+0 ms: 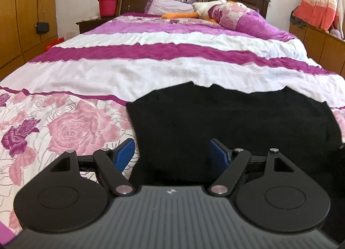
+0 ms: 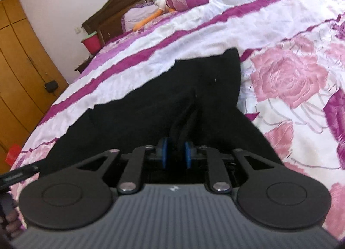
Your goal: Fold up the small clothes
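Black garment [image 1: 232, 123] spread on floral bedspread [image 1: 71, 128] near foot of bed, far edge reaching white band. Left claw [image 1: 172, 154] wide open, blue pads either side of garment's near left portion, nothing gripped. Right claw [image 2: 176, 155] nearly closed, pinching a raised ridge of black cloth between its pads; fabric puckered upward from grip. Judged stage: early, cloth mostly in one flat layer, no neat folded stack visible, first fold apparently only being gathered. Remaining: left-side grasp, fold-over, smoothing. Stuffed toy [image 1: 207, 8] and pillow [image 1: 166, 5] at headboard, well apart.
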`<state>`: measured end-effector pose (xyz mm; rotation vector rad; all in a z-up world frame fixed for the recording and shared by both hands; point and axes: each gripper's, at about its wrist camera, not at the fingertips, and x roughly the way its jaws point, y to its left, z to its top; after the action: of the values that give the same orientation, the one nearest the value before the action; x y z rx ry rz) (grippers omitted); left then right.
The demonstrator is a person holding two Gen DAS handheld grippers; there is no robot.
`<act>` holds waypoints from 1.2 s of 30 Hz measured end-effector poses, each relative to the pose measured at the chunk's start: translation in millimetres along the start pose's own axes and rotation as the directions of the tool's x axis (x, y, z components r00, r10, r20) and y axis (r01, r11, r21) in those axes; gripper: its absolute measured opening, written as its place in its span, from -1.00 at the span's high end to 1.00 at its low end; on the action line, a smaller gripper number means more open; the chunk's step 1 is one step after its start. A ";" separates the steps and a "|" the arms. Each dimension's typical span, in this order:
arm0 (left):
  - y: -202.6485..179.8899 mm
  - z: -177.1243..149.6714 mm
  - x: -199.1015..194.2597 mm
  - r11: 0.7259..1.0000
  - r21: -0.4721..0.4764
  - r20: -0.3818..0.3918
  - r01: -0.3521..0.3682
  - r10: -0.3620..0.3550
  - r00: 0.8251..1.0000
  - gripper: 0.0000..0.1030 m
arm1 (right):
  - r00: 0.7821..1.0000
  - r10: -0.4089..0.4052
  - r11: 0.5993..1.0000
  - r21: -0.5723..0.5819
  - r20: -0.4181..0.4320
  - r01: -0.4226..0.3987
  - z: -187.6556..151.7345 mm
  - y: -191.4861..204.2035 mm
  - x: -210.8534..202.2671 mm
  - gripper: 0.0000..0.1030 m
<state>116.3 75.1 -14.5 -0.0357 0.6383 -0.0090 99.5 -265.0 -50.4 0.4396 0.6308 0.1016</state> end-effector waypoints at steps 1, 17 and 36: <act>0.2 0.2 3.4 1.000 0.001 -0.004 -0.001 0.001 1.000 -0.55 | 1.000 0.002 1.000 0.004 0.013 -0.002 1.8 -0.3 -4.5 0.21; -2.7 6.9 29.7 0.995 -0.102 0.089 0.018 -0.009 0.996 -0.55 | 0.987 0.018 0.992 -0.123 0.162 0.002 27.3 12.8 7.1 0.83; 9.9 -11.2 28.9 0.995 -0.090 0.014 -0.036 0.038 0.999 -0.76 | 0.992 -0.110 0.989 -0.097 0.055 0.115 16.4 -10.3 21.3 0.51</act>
<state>132.8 84.0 -41.0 -0.1105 0.6232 0.0555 125.9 -275.6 -54.7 0.3083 0.5973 0.0150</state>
